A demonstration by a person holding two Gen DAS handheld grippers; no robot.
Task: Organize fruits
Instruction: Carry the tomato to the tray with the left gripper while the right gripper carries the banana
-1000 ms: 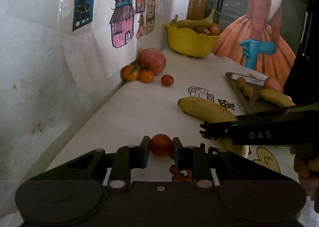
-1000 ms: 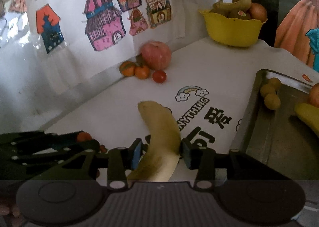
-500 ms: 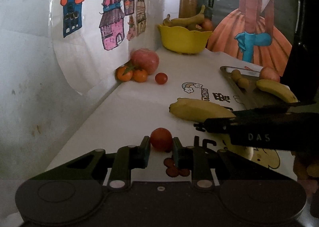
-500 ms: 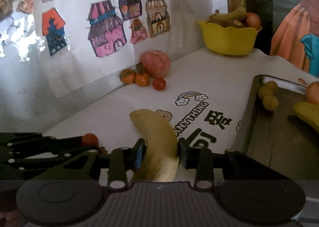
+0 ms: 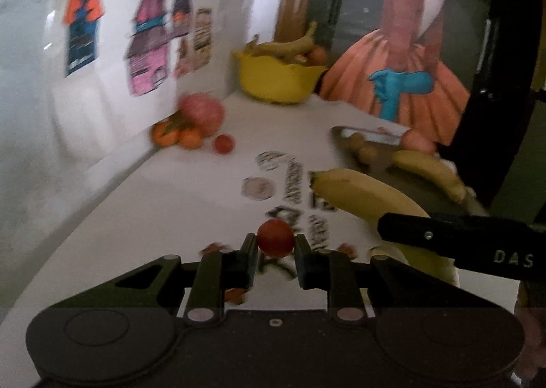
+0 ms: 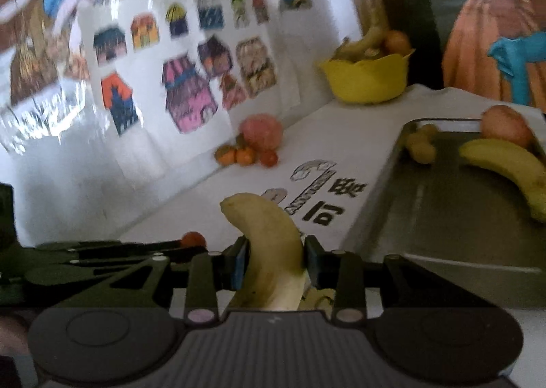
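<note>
Bananas (image 6: 269,251) on table: two; tomatoes (image 5: 275,238): two.

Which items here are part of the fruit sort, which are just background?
In play: left gripper shut on cherry tomato; right gripper shut on banana; metal tray; yellow bowl.
Background: house drawings; dress picture.

Small red tomato (image 5: 275,238): round, pinched between two black pads, clear of the table. Yellow banana (image 6: 273,251): curved, blunt tip up and forward, clamped mid-body. Tray (image 6: 443,217): second banana (image 6: 505,163), peach-coloured fruit (image 6: 505,125), small yellowish fruits (image 6: 421,146).
</note>
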